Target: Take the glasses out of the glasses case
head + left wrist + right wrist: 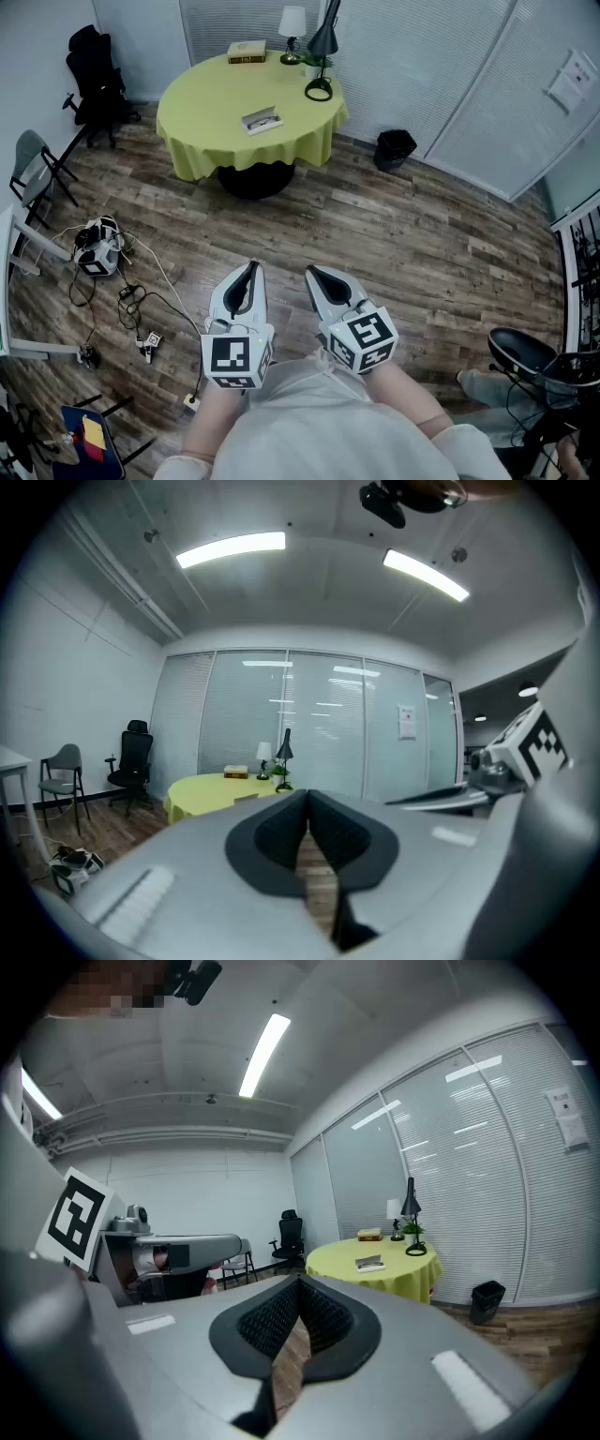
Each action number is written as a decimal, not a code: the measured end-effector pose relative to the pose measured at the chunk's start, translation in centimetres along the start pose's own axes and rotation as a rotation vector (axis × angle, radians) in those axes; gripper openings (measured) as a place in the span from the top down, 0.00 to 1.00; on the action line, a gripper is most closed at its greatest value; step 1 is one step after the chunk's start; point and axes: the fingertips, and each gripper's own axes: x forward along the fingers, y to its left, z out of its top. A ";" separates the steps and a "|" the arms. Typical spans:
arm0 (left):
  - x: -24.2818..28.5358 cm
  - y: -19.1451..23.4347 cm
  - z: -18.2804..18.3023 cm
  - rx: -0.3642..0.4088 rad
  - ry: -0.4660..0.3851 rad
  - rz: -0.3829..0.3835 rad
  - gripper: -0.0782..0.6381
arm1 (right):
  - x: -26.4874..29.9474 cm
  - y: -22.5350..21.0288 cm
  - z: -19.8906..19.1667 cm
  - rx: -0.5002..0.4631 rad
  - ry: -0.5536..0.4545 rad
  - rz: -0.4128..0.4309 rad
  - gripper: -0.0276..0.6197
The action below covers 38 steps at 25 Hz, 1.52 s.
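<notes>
The glasses case (262, 120) lies on a round table with a yellow cloth (202, 112), far across the room from me. It looks like a small pale, flat case. Both grippers hang over the wooden floor, well short of the table. My left gripper (246, 272) is shut with nothing in it, and its tips meet in the left gripper view (307, 799). My right gripper (319, 277) is also shut and empty, tips touching (299, 1283). The case (246, 797) is tiny in the left gripper view. In the right gripper view the case (369, 1263) sits on the yellow table (408, 1277).
On the table stand a book (247, 52), a small white lamp (292, 28) and a black desk lamp (322, 56). A black bin (395, 148) sits right of the table. Chairs (94, 80) stand at the left. Cables and a device (98, 253) lie on the floor at left.
</notes>
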 end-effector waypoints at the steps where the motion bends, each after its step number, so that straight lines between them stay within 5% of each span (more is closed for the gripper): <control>1: 0.0 0.3 -0.1 -0.001 0.000 -0.001 0.88 | 0.3 0.2 0.0 -0.002 -0.001 -0.001 0.96; 24: -0.4 10.1 -4.9 -0.083 0.062 0.022 0.88 | 7.5 2.9 -3.4 0.082 0.036 -0.116 0.96; 31: 4.3 12.5 -6.0 -0.099 0.083 0.067 0.88 | 12.2 -0.9 -2.5 0.080 0.027 -0.101 0.96; 38: 14.3 14.5 -4.6 -0.073 0.089 0.117 0.88 | 19.8 -8.2 0.7 0.100 0.011 -0.035 0.96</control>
